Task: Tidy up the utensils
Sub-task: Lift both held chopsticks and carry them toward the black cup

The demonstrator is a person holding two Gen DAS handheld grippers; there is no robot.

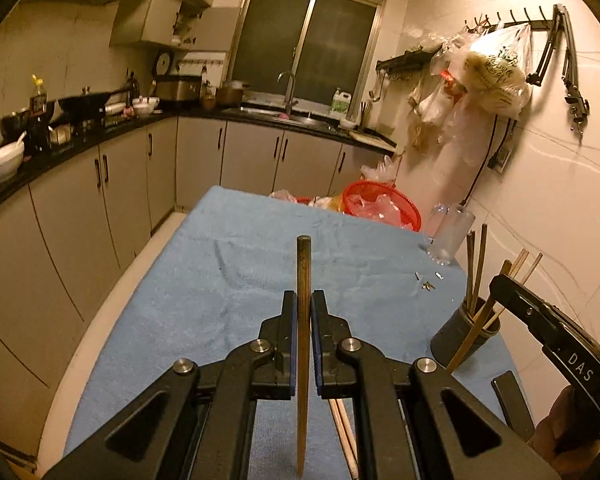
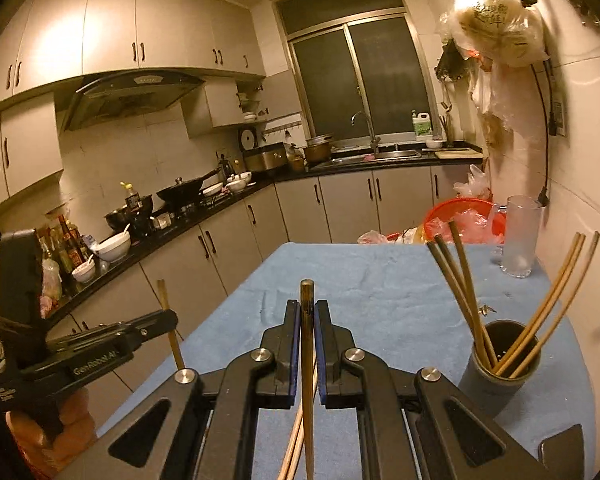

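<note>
My left gripper (image 1: 303,300) is shut on a brown chopstick (image 1: 303,280) that stands upright between its pads, lifted above the blue towel. My right gripper (image 2: 308,312) is shut on a darker chopstick (image 2: 307,300), also upright. A dark cylindrical holder (image 2: 496,380) with several chopsticks leaning in it stands on the towel's right side, to the right of both grippers. From the left wrist view that holder (image 1: 458,340) sits beside the right gripper (image 1: 504,284). From the right wrist view the left gripper (image 2: 168,316) shows at the left with its chopstick (image 2: 164,292). More loose chopsticks (image 1: 342,428) lie under the left gripper.
A blue towel (image 1: 240,264) covers the table. A frosted glass jug (image 2: 520,236) stands at the far right corner, a red basket (image 2: 456,212) of plastic bags behind it. Small metal bits (image 1: 428,282) lie on the towel. Kitchen counter and cabinets run along the left; tiled wall on the right.
</note>
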